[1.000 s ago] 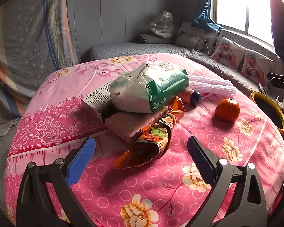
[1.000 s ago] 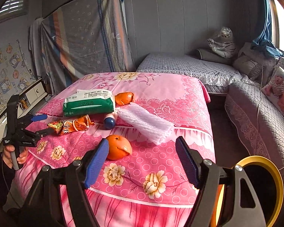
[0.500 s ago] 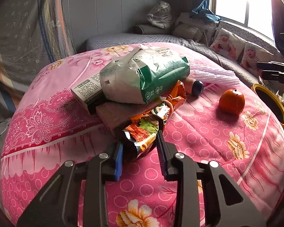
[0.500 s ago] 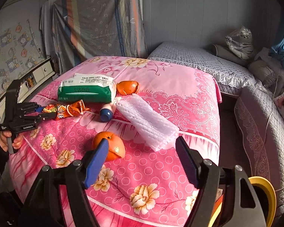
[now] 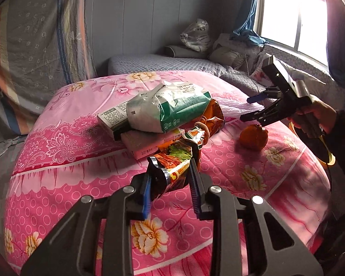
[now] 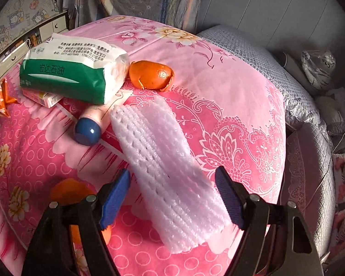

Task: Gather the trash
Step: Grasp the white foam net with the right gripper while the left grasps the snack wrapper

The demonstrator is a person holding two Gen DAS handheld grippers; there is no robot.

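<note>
My left gripper (image 5: 171, 187) is shut on the near end of an orange snack wrapper (image 5: 184, 151) that lies on the pink bedspread (image 5: 69, 184); its far end runs under a green-and-white tissue pack (image 5: 170, 110). My right gripper (image 6: 172, 197) is open and hovers over a white foam net sleeve (image 6: 168, 172), one finger on each side. It also shows in the left wrist view (image 5: 255, 110), above an orange (image 5: 253, 136). An orange peel (image 6: 150, 74) lies behind the tissue pack (image 6: 73, 73).
A pink box (image 5: 147, 142) and a white box (image 5: 112, 117) lie under the tissue pack. A pink bottle with a blue cap (image 6: 88, 131) lies beside the foam sleeve. A yellow-rimmed bin (image 5: 326, 158) stands at the bed's right edge. A grey sofa (image 6: 310, 142) runs along the right.
My left gripper closed on the snack wrapper's end and lifted it slightly. My right gripper moved in from beside the bin to straddle the foam sleeve, still open.
</note>
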